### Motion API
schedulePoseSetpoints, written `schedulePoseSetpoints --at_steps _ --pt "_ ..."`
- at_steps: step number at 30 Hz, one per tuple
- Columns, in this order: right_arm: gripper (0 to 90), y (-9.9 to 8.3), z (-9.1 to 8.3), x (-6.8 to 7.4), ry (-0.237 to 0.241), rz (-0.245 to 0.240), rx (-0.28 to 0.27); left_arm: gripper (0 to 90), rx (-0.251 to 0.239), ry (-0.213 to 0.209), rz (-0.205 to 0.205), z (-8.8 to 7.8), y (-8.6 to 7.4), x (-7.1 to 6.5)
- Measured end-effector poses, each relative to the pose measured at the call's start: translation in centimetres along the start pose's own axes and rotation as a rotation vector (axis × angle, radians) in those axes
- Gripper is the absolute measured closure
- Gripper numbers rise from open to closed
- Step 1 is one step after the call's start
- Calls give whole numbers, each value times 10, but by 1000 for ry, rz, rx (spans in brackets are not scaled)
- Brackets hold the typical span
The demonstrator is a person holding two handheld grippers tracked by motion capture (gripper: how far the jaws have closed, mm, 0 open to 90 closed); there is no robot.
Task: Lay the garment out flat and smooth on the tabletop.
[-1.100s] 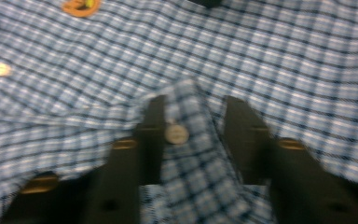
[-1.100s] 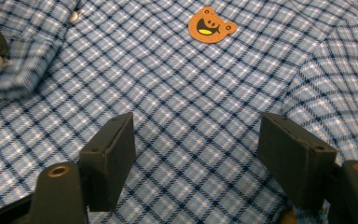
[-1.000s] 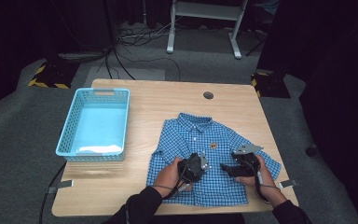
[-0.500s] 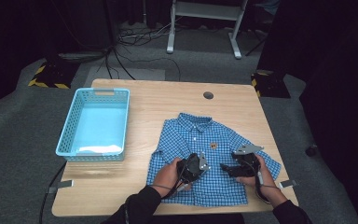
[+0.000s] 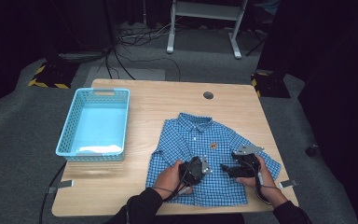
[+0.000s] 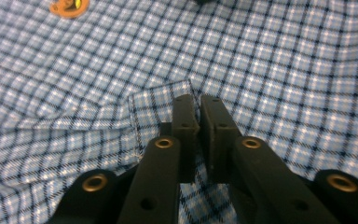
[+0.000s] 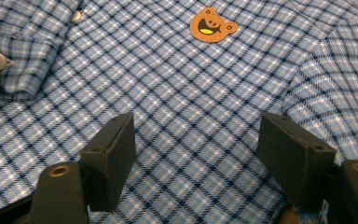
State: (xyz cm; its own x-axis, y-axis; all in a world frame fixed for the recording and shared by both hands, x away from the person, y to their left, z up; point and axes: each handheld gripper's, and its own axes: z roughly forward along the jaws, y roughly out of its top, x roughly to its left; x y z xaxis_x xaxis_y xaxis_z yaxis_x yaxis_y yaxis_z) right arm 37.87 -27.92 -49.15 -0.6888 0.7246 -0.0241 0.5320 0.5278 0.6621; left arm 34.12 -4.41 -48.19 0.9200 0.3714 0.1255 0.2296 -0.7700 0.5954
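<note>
A blue checked shirt (image 5: 200,140) lies flat, front up, on the wooden table (image 5: 168,102). My left gripper (image 5: 206,168) rests on its lower front. In the left gripper view the jaws of this gripper (image 6: 198,116) stand almost together, pinching a raised fold of the shirt (image 6: 161,100); they have just been opening a little, with the cloth still between them. My right gripper (image 5: 223,167) lies on the shirt's lower right, pointing toward the left one. Its jaws (image 7: 196,140) are wide open over flat cloth (image 7: 191,84), with an orange bear patch (image 7: 213,24) farther ahead.
A light blue plastic basket (image 5: 65,135) stands at the table's left. A round cable hole (image 5: 208,95) sits near the far edge. Both forearms come in over the table's near edge. A white frame (image 5: 205,11) and cables lie on the floor beyond.
</note>
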Motion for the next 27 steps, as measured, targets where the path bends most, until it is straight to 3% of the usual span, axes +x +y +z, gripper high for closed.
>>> schedulePoseSetpoints --at_steps 13,21,27 --pt "284 -1 0 1 0 -1 -3 895 -36 -26 -2 -10 -2 7" --pt "283 -1 -1 1 1 1 -4 895 -97 34 -23 -43 -6 17" --pt "283 -1 0 1 3 2 -3 895 -106 86 -66 -69 -28 31"
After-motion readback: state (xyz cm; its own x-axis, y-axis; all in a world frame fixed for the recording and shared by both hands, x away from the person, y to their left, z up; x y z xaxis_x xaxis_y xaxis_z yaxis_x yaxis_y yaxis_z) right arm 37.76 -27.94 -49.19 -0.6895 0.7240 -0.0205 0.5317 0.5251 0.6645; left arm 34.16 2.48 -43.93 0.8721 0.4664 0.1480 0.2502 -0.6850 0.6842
